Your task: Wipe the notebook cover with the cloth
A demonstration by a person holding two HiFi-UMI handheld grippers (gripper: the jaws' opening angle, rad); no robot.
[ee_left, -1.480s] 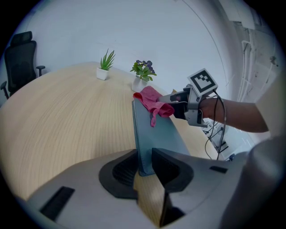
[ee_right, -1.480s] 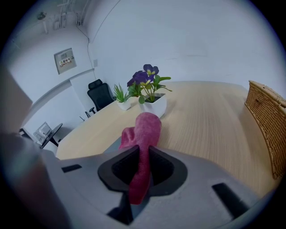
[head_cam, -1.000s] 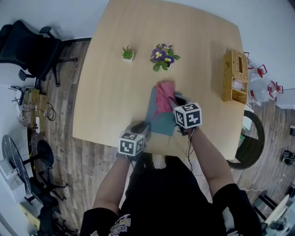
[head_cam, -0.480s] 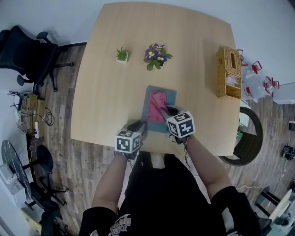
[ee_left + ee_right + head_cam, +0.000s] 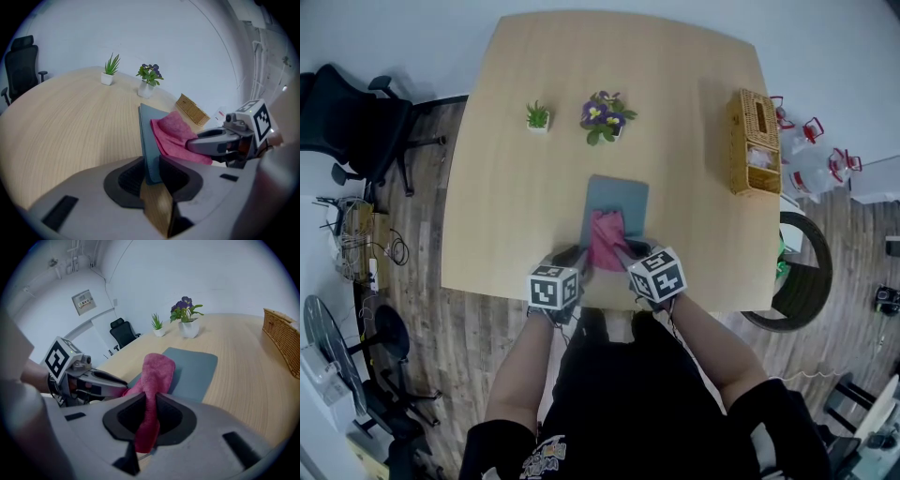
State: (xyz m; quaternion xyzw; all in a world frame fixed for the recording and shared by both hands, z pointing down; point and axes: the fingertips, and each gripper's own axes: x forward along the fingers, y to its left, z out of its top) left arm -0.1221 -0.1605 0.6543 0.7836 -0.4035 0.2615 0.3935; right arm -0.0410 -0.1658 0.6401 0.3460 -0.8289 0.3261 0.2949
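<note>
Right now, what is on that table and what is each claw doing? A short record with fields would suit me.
Surface: wooden table
Being wiped: grey-blue notebook, lying flat near the person's edge
Wiper: pink cloth, on the near part of the cover
Steadying: left claw, clamped on the notebook's near edge
Wiping: right claw, clamped on the cloth
Far side: small green plant; purple flowers in a pot
Right edge: wicker basket
</note>
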